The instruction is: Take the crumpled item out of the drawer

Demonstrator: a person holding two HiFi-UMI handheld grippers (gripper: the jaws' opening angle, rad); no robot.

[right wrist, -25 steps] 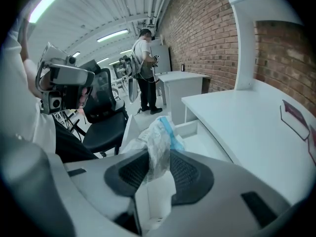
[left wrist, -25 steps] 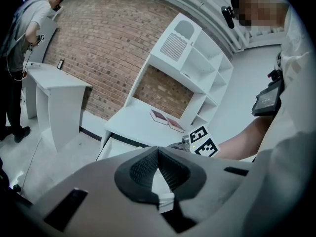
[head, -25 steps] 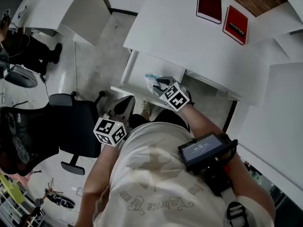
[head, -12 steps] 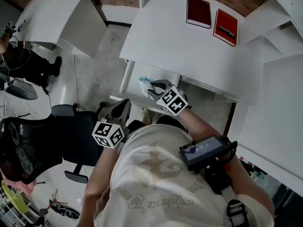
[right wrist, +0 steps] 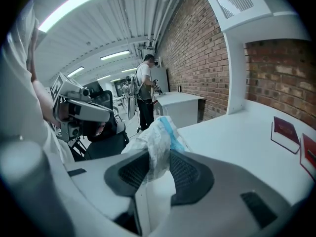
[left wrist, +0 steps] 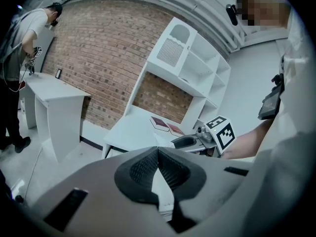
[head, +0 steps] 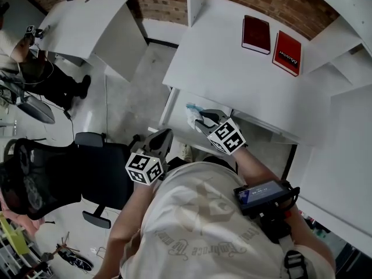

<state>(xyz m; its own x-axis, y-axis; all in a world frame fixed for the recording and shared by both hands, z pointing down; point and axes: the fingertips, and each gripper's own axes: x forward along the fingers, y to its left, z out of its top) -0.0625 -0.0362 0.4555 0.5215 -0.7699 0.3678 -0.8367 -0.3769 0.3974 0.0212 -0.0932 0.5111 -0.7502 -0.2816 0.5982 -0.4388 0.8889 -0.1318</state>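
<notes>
The right gripper (right wrist: 159,158) pinches the crumpled item (right wrist: 157,137), a white wad with a blue edge that sticks out past its jaw tips. The open drawer (head: 167,109) lies just below and to the left of this gripper, and the wad is held clear of it at the front edge of the white desk (head: 232,80). Two red books (head: 256,34) lie further ahead on that desk. The left gripper (left wrist: 158,150) is to the left and nearer the person's body, its jaws pressed together on nothing.

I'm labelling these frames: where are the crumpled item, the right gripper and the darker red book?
crumpled item (right wrist: 158,131): right gripper view, its white bunched middle.
right gripper (right wrist: 159,155): right gripper view, between its fingertips.
darker red book (head: 256,34): head view, cover centre.
</notes>
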